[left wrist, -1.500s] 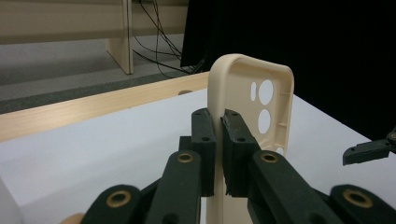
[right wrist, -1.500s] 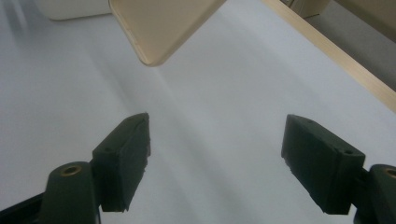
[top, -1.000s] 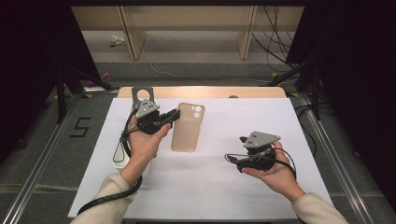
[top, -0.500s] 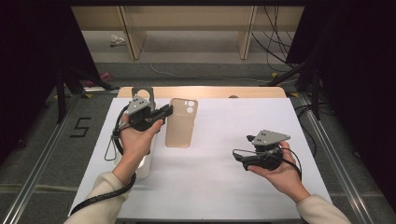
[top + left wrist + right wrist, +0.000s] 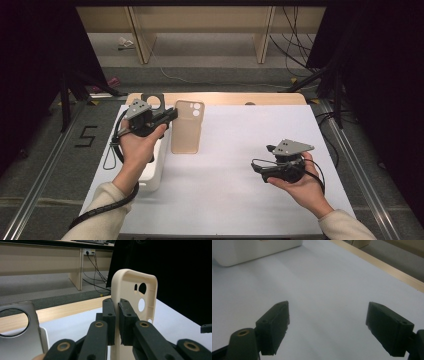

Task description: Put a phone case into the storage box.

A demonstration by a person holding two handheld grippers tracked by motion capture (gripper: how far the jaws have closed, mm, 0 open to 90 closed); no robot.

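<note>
A beige phone case (image 5: pixel 187 126) with camera cut-outs at its far end is at the left of the white table, in the high view. My left gripper (image 5: pixel 170 116) is shut on its left long edge. In the left gripper view the black pads (image 5: pixel 109 315) pinch the rim of the case (image 5: pixel 147 290), one on each side of it. My right gripper (image 5: pixel 257 169) hovers low over the right side of the table and points left. Its jaws stand wide open over the bare white surface (image 5: pixel 329 325), with nothing between them.
A white box (image 5: pixel 154 170) lies under my left forearm and also appears as the white box (image 5: pixel 254 250) far off in the right gripper view. A dark case (image 5: pixel 152 100) with a round hole lies at the table's far left edge; a grey one (image 5: pixel 17 335) is beside my left gripper.
My left hand has carried the beige case to the left and a little farther away, which uncovered the white box beneath the forearm. The right hand has hardly moved.
</note>
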